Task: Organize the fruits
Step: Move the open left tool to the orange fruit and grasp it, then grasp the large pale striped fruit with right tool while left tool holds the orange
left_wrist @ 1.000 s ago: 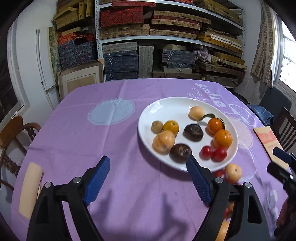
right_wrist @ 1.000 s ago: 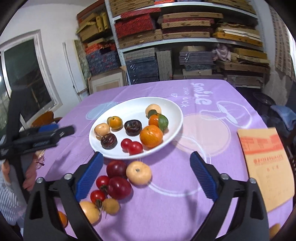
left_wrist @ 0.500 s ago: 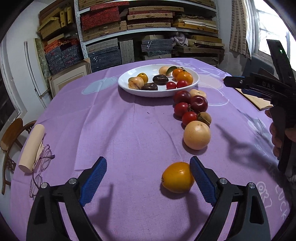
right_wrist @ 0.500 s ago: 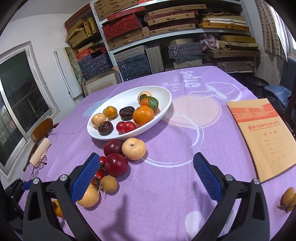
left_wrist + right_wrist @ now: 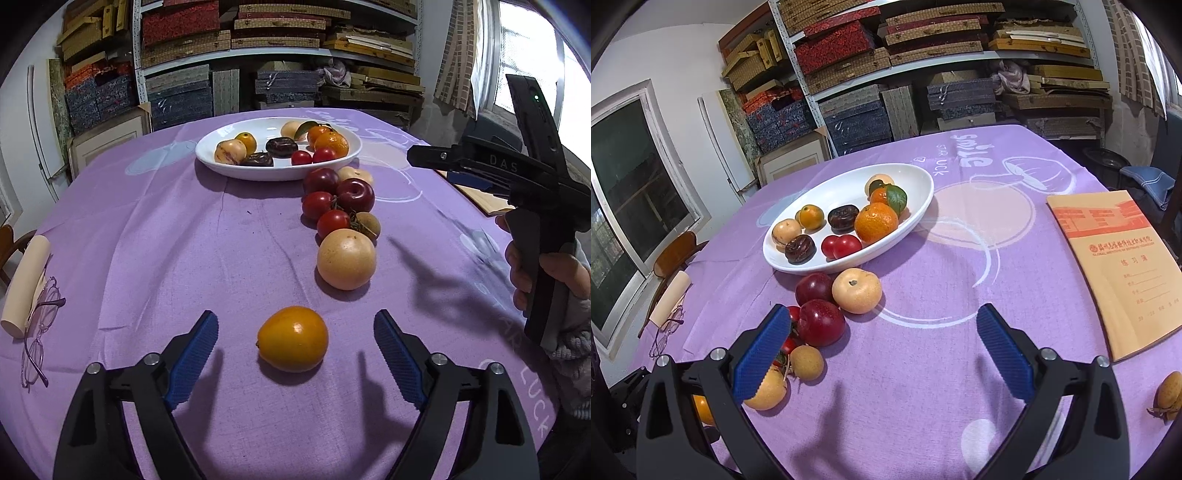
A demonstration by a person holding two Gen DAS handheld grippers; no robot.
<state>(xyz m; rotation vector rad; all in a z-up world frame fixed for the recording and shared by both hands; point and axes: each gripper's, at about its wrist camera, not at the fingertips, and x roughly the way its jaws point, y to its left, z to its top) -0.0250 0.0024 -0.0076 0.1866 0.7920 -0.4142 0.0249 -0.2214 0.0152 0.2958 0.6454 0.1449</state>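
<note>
Fruit hiding behind the right gripper

Its left finger (image 5: 759, 354) is covering 2 tomatoes (image 5: 786, 347); the frame edge is cutting off a small brown fruit (image 5: 1169, 395).

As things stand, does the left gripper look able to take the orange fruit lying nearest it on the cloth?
Probably yes. The orange fruit lies alone between the left gripper's open jaws, which have just been closing but do not yet touch it. The pale round fruit behind sits apart, so nothing blocks the way.

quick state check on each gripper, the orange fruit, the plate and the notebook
left gripper: open, jaws have just been closing, either side of the fruit, not touching it
right gripper: open, nothing between its jaws
smooth orange fruit: loose on purple tablecloth
white oval plate: partly filled with fruit
tan paper notebook: closed, flat
</note>
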